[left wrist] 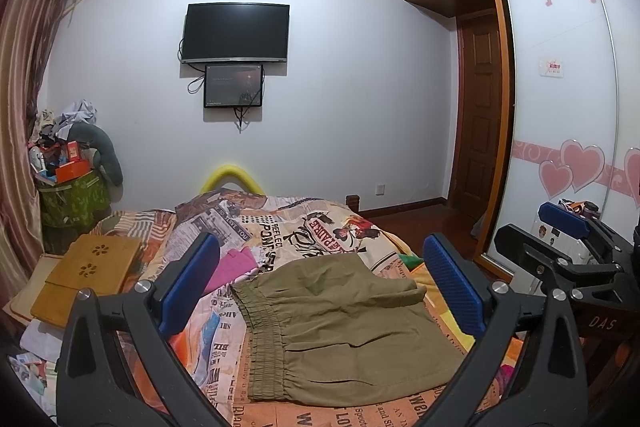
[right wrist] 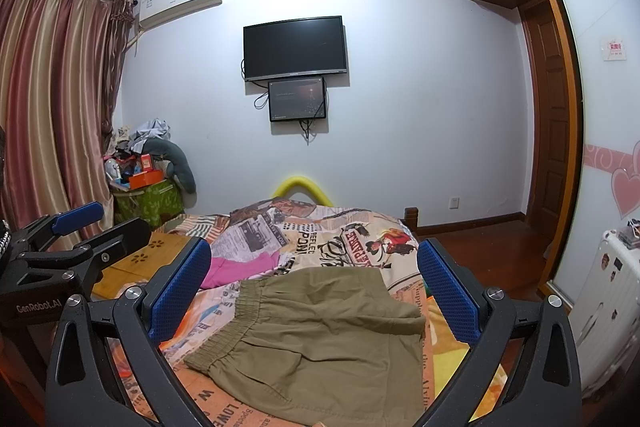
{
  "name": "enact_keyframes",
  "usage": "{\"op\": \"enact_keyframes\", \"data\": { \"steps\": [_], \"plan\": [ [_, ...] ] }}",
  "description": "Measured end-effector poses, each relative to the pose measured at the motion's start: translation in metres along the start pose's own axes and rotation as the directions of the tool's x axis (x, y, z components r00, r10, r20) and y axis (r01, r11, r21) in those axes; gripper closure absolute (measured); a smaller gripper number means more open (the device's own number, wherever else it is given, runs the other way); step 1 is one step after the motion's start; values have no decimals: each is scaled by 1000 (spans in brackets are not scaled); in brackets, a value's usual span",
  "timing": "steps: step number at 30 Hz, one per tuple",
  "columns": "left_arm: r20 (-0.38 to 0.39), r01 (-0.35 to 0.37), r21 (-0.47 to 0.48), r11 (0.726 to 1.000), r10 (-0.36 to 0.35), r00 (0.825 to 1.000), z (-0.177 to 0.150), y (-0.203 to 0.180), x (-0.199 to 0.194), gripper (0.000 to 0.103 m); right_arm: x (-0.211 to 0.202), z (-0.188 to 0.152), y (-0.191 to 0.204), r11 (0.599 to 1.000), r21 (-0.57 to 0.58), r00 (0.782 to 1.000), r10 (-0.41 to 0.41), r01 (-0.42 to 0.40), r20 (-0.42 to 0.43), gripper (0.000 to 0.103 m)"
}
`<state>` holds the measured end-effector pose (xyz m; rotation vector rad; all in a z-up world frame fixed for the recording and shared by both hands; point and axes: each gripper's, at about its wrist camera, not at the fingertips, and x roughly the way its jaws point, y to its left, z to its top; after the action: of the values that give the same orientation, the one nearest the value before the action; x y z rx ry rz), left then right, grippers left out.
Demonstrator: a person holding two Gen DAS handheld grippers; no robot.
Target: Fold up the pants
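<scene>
Olive khaki pants (left wrist: pixel 340 331) lie folded flat on the bed, elastic waistband to the left, leg hems to the right; they also show in the right wrist view (right wrist: pixel 324 343). My left gripper (left wrist: pixel 320 287) is open and empty, held above the pants with its blue pads wide apart. My right gripper (right wrist: pixel 316 291) is open and empty too, held above the pants. The right gripper also shows at the right edge of the left wrist view (left wrist: pixel 560 239), and the left gripper at the left edge of the right wrist view (right wrist: pixel 84 227).
The bed has a newspaper-print quilt (left wrist: pixel 320 227). A pink garment (left wrist: pixel 236 263) lies beyond the pants. A wooden lap tray (left wrist: pixel 88 275) sits on the bed's left. A cluttered green bin (left wrist: pixel 72 195) stands by the curtain. A wardrobe (left wrist: pixel 560 107) and white suitcase (right wrist: pixel 612 307) are at right.
</scene>
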<state>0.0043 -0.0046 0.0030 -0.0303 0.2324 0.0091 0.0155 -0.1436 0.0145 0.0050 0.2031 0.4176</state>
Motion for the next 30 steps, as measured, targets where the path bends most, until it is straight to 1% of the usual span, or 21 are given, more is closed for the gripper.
{"op": "enact_keyframes", "data": {
  "steps": [30],
  "plan": [
    [10, -8, -3, 1000, 8, 1000, 3, -4, 0, 0, 0, -2, -1, 1000, 2, 1000, 0, 0, -1, 0]
  ]
}}
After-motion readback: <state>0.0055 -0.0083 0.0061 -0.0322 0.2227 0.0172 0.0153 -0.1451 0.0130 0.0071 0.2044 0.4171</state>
